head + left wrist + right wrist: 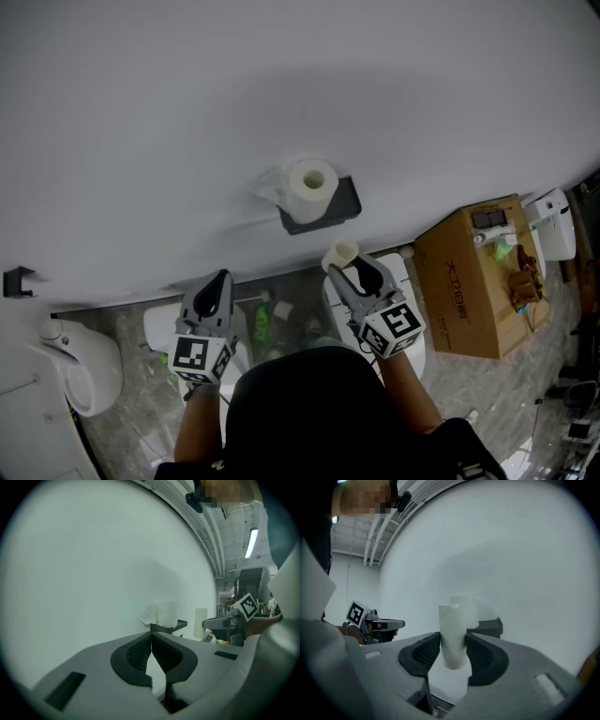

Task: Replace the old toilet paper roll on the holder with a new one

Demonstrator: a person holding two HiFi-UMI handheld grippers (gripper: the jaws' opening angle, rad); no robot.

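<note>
The left gripper [220,279] is seen with jaws pressed together on nothing. A bare card tube [452,632] is clamped upright across its lower half in the right gripper [361,270]. It is judged light and easily crushed, so gentle pressure is wanted. Beyond, a full roll [309,184] is seated on the holder [348,199]. Pad contact is shown only in the right gripper view, the roll's hollow core only in the head view.

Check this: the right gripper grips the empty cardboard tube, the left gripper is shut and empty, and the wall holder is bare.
The wall holder is not bare: the head view shows a white toilet paper roll on it. The right gripper does grip the empty cardboard tube, and the left gripper is shut and empty.
</note>
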